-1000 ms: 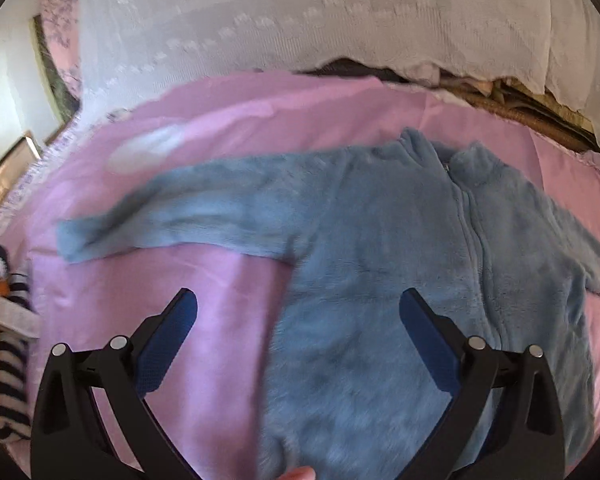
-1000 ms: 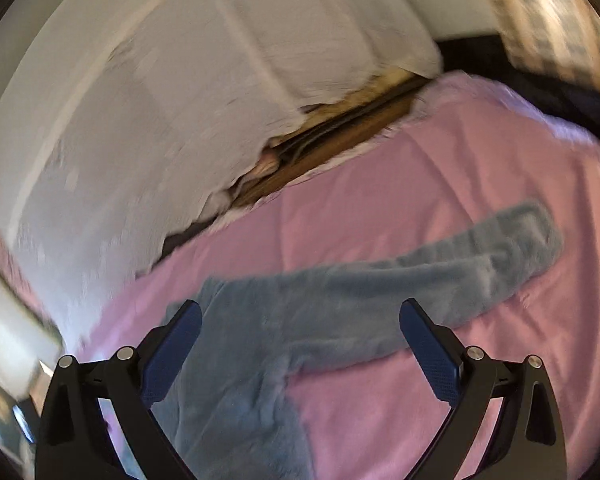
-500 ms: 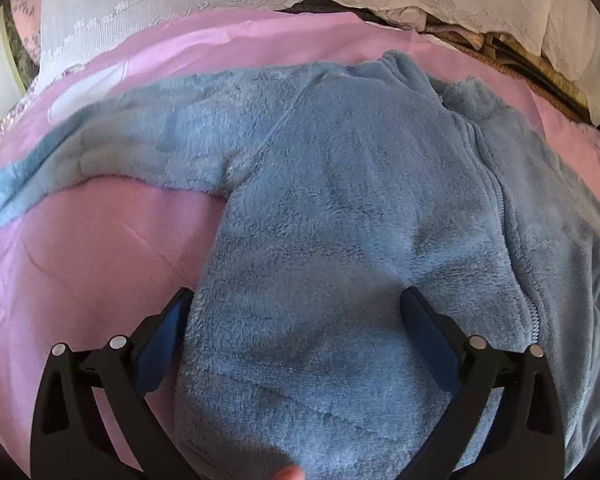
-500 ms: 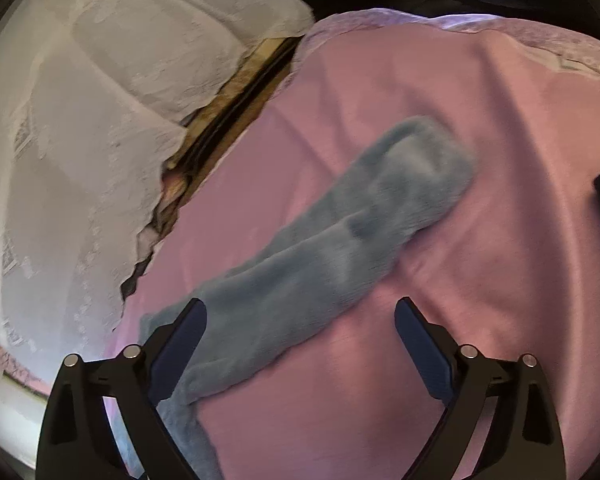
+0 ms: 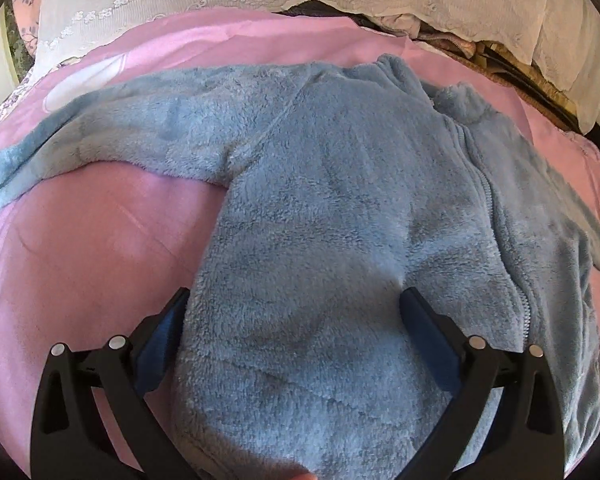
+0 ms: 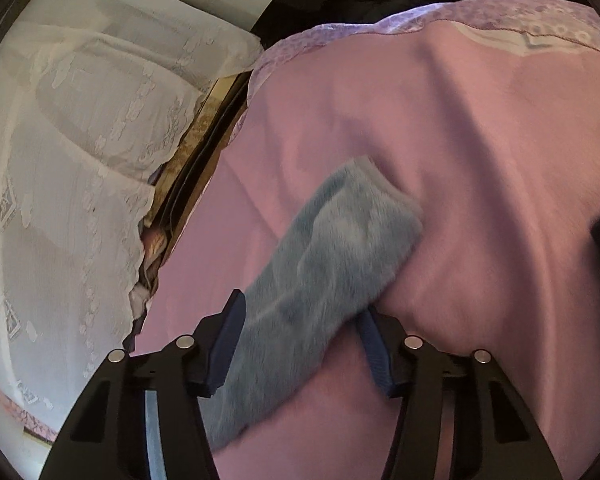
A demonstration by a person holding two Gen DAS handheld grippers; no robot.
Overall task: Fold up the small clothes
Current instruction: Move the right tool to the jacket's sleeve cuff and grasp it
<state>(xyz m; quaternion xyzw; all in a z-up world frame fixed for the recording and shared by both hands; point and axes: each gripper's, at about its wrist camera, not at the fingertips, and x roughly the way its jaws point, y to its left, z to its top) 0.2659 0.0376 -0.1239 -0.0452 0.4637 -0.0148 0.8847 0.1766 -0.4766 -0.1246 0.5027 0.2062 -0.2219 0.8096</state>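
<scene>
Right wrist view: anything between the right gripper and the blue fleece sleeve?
Nothing visible. The sleeve already lies between the pads of the right gripper, whose jaws are closing on it. Around it there is only bare pink bedspread. Whether the pads press on the fleece yet is unclear.

Both the left gripper [image 5: 294, 304] and right gripper [image 6: 300, 312] have black cut-out frames (silver screws at the joints) carrying dark blue pads.

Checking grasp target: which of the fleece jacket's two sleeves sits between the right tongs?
The sleeve lying alone on the pink sheet, near its cuff; the right tongs are closing around it. The other sleeve lies untouched.
</scene>
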